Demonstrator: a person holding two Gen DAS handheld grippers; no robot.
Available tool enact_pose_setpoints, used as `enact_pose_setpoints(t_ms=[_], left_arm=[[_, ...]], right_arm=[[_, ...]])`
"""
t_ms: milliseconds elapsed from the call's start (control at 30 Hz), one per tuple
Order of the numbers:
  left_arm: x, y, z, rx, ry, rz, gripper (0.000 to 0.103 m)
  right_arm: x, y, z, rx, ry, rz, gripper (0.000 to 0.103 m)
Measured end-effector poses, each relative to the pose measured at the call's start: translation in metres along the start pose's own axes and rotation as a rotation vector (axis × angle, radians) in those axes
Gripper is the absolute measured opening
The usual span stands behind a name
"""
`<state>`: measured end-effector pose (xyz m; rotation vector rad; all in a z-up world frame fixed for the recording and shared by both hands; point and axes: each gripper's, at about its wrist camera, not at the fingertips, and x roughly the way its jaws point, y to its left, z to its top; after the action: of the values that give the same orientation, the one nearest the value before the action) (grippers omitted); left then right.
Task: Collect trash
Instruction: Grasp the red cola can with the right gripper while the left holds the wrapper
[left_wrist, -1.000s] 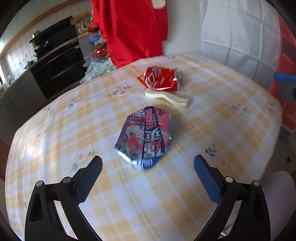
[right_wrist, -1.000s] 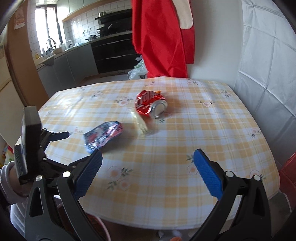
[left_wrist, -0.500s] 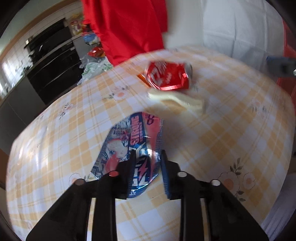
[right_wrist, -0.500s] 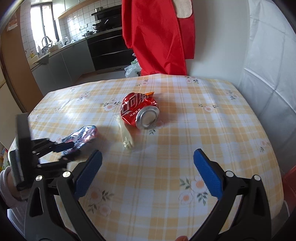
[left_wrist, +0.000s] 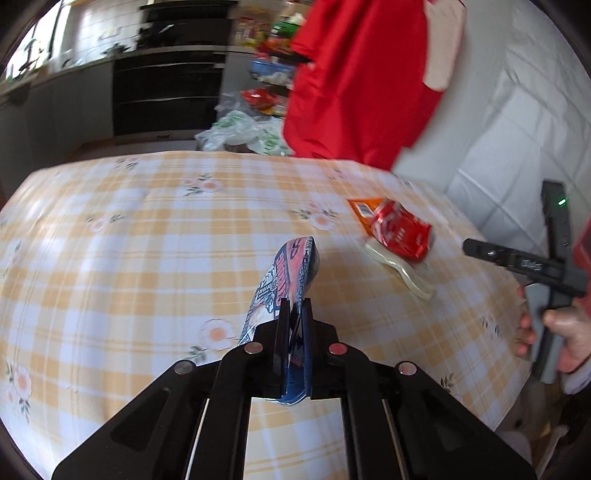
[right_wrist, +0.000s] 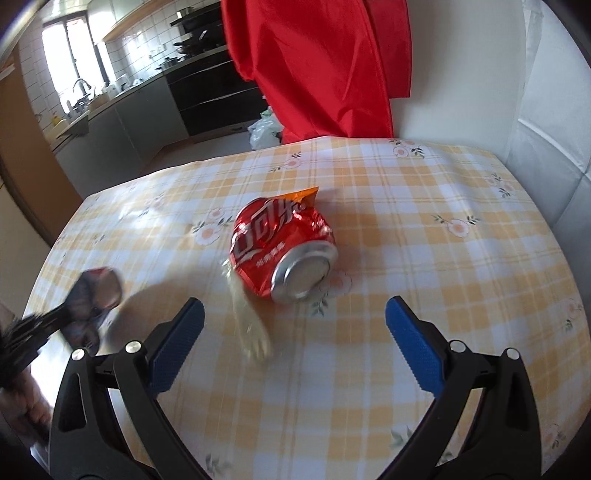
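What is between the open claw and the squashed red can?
Nothing visible blocks it. The right claw is open, facing the crushed red can across bare tablecloth. A pale wrapper lies beside the can, toward the left finger, not across the path.

A wide stretch of bare checked tablecloth lies open ahead and to the right of the spread right gripper, with nothing between its blue pads and the crushed red can at the middle of the table. Obstacles cluster there: a pale wooden utensil lies touching the can's left side, and an orange wrapper scrap pokes out from behind it. To the left, the left gripper, clamped on a blue snack wrapper, occupies the table's near-left edge. A red cloth hangs past the far edge.
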<state>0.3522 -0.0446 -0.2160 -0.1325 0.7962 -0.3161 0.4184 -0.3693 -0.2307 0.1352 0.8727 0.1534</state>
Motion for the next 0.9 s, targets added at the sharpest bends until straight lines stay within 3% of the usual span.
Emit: enact_pose_setpoints(t_ms=[133,367,467,533,900], left_arm=[[-0.017,0.018,-0.005,-0.056,-0.032,0.013,0.006],[-0.040,0.045,-0.020,-0.133,-0.051,0.020,0.006],[-0.051,0.052,-0.027,-0.152,-0.057,0.012,0.006],[-0.058,0.056,-0.029,-0.161,-0.062,0.005,0.006],[-0.093,0.059,-0.043,-0.184,-0.094,-0.008,0.006]], right_arm=[[0.032,-0.004,0.014,0.081,0.031,-0.007,0.084],[0.075,-0.012,0.025,0.253,0.071,-0.035,0.081],[0.085,-0.016,0.026,0.304,0.090,-0.013,0.061],[0.083,-0.017,0.026,0.325,0.090,-0.013,0.048],[0.038,0.003,0.026,0.257,0.024,0.040,0.038]])
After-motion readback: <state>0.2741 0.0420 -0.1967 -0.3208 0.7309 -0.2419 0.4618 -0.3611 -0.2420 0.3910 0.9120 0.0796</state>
